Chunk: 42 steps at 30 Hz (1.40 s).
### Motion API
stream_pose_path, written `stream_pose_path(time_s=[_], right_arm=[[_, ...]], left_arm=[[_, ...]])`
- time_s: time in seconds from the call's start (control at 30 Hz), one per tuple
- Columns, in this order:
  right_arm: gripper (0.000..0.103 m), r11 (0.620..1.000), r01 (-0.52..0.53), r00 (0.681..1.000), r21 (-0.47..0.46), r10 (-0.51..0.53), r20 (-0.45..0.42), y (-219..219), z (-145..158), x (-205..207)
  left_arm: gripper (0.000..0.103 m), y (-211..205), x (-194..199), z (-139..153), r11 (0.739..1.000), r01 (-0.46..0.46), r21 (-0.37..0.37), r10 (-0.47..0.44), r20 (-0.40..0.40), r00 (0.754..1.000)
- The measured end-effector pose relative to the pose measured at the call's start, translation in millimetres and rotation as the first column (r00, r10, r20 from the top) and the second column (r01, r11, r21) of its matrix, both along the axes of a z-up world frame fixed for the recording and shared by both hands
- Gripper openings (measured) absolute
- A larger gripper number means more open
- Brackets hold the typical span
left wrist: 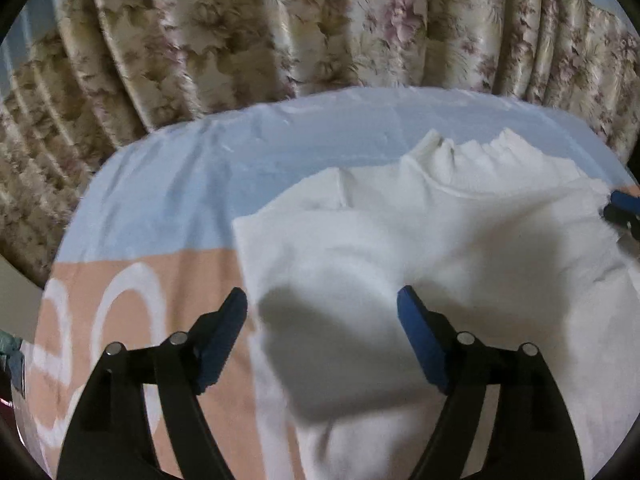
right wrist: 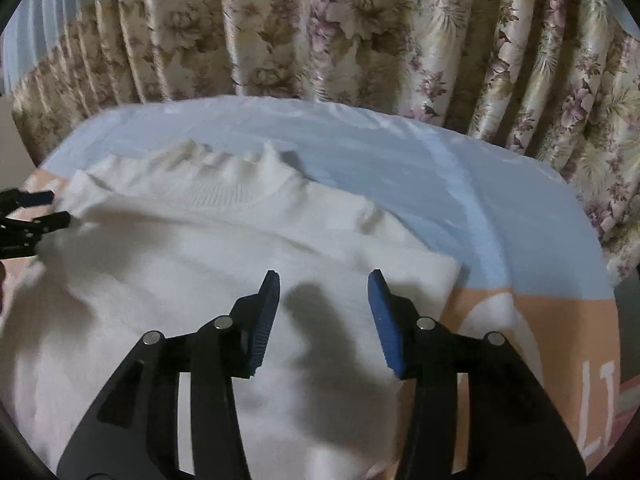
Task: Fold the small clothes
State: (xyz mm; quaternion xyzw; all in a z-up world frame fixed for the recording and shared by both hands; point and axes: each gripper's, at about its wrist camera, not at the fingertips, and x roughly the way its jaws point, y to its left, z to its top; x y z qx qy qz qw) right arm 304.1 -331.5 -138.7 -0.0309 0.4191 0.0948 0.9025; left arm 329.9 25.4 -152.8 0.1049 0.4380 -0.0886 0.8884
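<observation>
Here, a white sweater (left wrist: 440, 240) is spread flat on a blue-and-peach bed sheet (left wrist: 160, 184) before floral curtains (left wrist: 240, 32). The left tongs (left wrist: 322, 312) and right tongs (right wrist: 323, 296) are held agape above it, gripping nothing.

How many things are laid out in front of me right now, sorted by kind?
White knitted garment with a ribbed collar: 1
Light blue and peach printed bed cover: 1
Beige floral pleated curtain: 1
Black two-finger tool with blue pads: 2, left and right
Total: 5
</observation>
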Motion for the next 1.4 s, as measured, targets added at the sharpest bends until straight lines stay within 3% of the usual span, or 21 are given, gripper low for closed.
stream_pose_path(time_s=[0.13, 0.3, 0.4, 0.5, 0.6, 0.7, 0.8, 0.9, 1.0, 1.13, 1.4], right_arm=[[0.051, 0.995, -0.083, 0.996, 0.06, 0.084, -0.013, 39, -2, -28], [0.052, 0.989, -0.144, 0.988, 0.016, 0.145, -0.059, 65, -20, -48], [0.051, 0.992, -0.12, 0.99, -0.028, 0.118, -0.073, 49, -24, -57], [0.052, 0.996, -0.057, 0.995, -0.064, 0.051, -0.085, 20, -27, -68], [0.052, 0.999, 0.015, 0.995, -0.029, -0.018, -0.093, -10, -21, -82], [0.053, 0.999, 0.042, 0.997, 0.016, -0.041, -0.067, -21, -6, -105], [0.067, 0.994, 0.041, 0.998, 0.105, -0.036, -0.05, -19, 7, -143], [0.069, 0.986, 0.005, 0.998, 0.164, 0.005, -0.057, -1, 10, -175], [0.069, 0.988, -0.1, 0.992, 0.122, 0.109, -0.069, 42, 5, -199], [0.067, 0.984, -0.175, 0.975, 0.024, 0.177, -0.131, 83, -10, -213], [0.067, 0.982, -0.186, 0.966, -0.007, 0.182, -0.183, 62, -7, -276]], left_arm=[[0.078, -33, -43, 14, 0.996, 0.053, -0.067, -0.052, 0.018, 0.999], [0.078, -65, -75, -6, 0.996, 0.093, 0.002, -0.093, -0.023, 0.995], [0.079, -42, -85, -23, 0.997, 0.058, 0.053, -0.056, -0.055, 0.997], [0.079, -7, -94, -22, 1.0, 0.018, -0.007, -0.018, -0.083, 0.996], [0.081, 13, -110, -20, 0.998, -0.014, 0.058, 0.018, -0.065, 0.998], [0.081, 30, -128, -11, 0.999, -0.048, 0.024, 0.049, -0.075, 0.996], [0.08, 33, -151, 2, 0.998, -0.056, 0.025, 0.057, -0.05, 0.997], [0.081, 28, -182, 7, 0.999, -0.028, -0.047, 0.024, -0.077, 0.997], [0.081, 4, -212, 2, 0.996, 0.035, -0.076, -0.043, -0.098, 0.994], [0.081, -19, -235, -14, 0.997, 0.076, -0.01, -0.077, -0.125, 0.989], [0.081, 7, -281, -16, 0.998, 0.067, 0.006, -0.066, -0.114, 0.991]])
